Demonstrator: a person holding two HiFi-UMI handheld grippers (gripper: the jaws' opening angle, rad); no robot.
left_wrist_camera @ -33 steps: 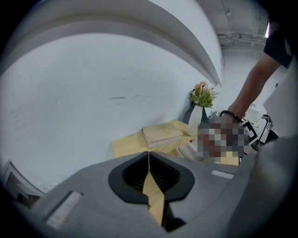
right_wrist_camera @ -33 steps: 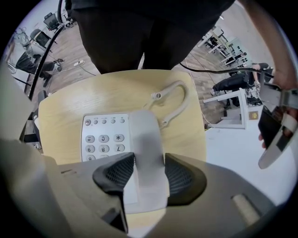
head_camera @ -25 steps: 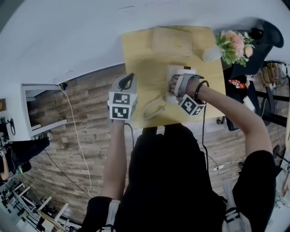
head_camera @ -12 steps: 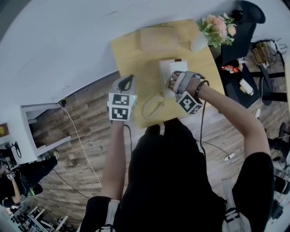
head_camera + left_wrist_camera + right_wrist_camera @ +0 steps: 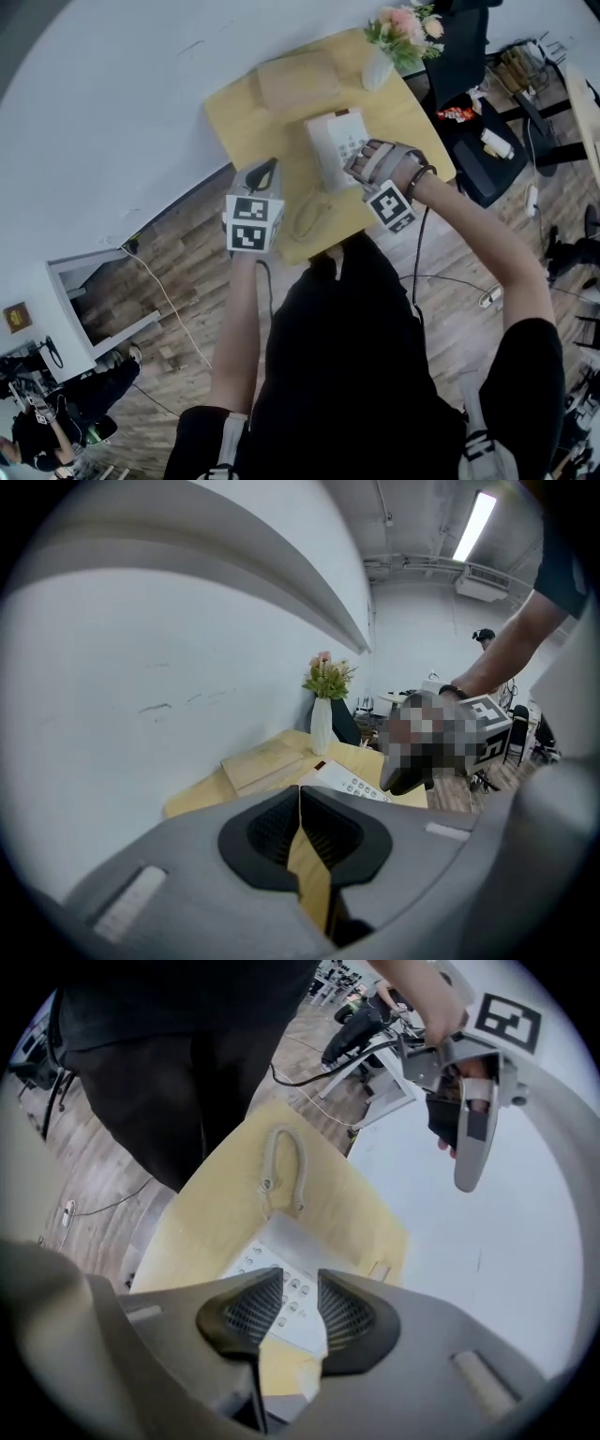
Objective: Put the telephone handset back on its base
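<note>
pale yellow tabletop [image 5: 239,127], white phone base [image 5: 336,142] with grey-ish keys, pink flowers [image 5: 405,22] in a white vase [image 5: 378,67], brown wood-plank floor [image 5: 178,246] underneath

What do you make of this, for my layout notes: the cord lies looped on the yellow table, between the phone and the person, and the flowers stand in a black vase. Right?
One slip: the vase is white, not black; the left gripper view shows it. The rest holds: the cord lies looped on the yellow table, between the phone and the person.
</note>
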